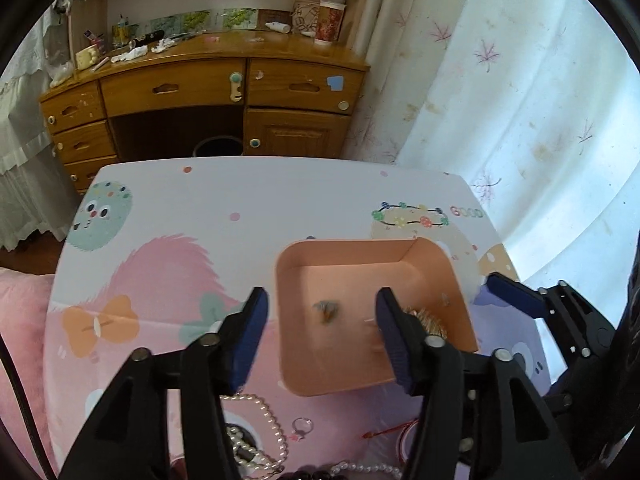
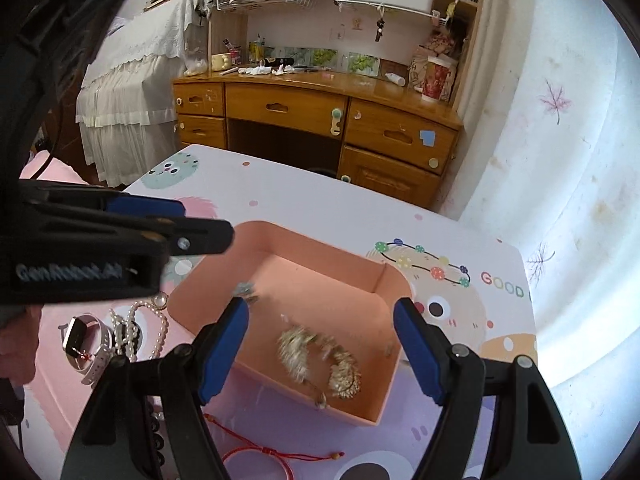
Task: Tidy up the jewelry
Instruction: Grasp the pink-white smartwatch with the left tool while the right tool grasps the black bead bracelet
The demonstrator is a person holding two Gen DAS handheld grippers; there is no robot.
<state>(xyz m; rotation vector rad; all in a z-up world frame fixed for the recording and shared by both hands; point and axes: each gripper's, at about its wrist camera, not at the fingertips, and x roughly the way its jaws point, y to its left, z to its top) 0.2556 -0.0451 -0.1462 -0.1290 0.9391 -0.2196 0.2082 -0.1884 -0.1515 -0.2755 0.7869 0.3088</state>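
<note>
On the patterned bench (image 1: 168, 200) sits a pink tray (image 1: 436, 268) holding gold jewelry (image 2: 344, 372). Left tongs (image 1: 320, 320) hang over its near-left edge, jaws parted and empty; right tongs (image 2: 320, 344) gape above it, empty too. A pearl necklace (image 1: 276, 428), watch (image 2: 80, 340) and red cord (image 2: 256, 448) lie beside the tray.

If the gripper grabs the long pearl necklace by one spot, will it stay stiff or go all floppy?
Probably floppy: the pearl necklace lies in loose curves on the table, so the rest would likely dangle. Its round, shiny beads may slip between the pads. It lies bunched up with the watch and other pieces beside the pink box, so it might drag those along.
</note>
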